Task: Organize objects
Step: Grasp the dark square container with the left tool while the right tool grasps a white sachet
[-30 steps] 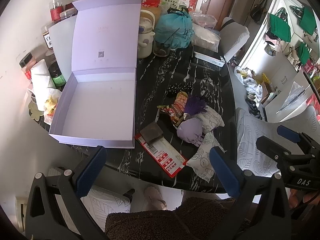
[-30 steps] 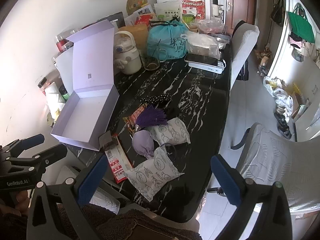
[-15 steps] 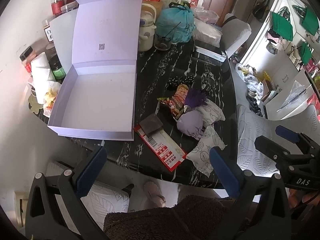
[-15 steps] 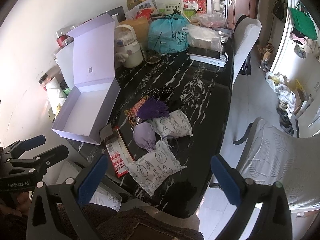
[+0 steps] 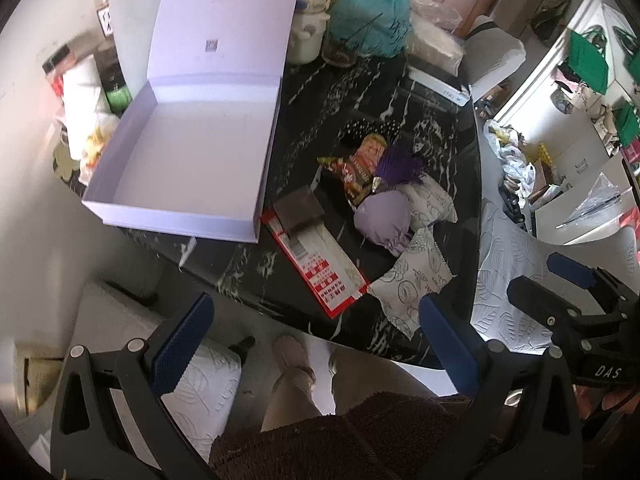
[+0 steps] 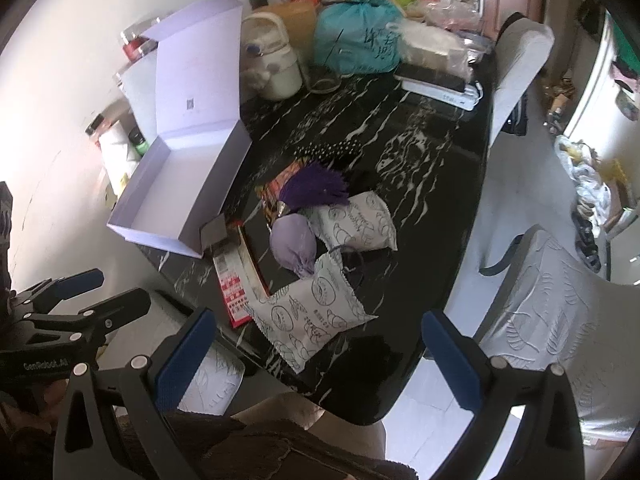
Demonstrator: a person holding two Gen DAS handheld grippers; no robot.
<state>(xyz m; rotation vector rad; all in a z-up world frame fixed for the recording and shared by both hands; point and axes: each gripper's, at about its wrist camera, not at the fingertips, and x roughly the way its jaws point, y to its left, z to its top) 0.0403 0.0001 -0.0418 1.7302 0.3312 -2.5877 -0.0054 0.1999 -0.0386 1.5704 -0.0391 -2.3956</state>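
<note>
An open, empty lilac box [image 5: 188, 160] [image 6: 180, 196] sits at the left of a black marble table [image 5: 440, 128] [image 6: 420, 184], its lid standing up. Right of it lies a pile: a lilac pouch [image 5: 384, 216] [image 6: 292, 240] with a purple tassel [image 5: 400, 164] [image 6: 316, 188], white printed sachets [image 5: 416, 280] [image 6: 312, 316], a red snack packet [image 5: 356, 164], a red-and-white flat pack [image 5: 320, 264] [image 6: 236, 280] and a small dark card [image 5: 300, 208]. My left gripper [image 5: 316, 340] and right gripper [image 6: 320, 344] are open and empty, held off the table's near edge.
The table's far end holds a teal bag [image 5: 372, 20] [image 6: 356, 36], a white jug [image 5: 308, 32] [image 6: 272, 68], a glass, a white device [image 6: 440, 84] and jars by the wall. Grey-covered chairs [image 6: 552, 304] stand to the right. My legs show below the table edge.
Both grippers have drawn back and tilted, so the table sits higher and further away in view. Nothing on the table has moved. Both grippers stay open.
</note>
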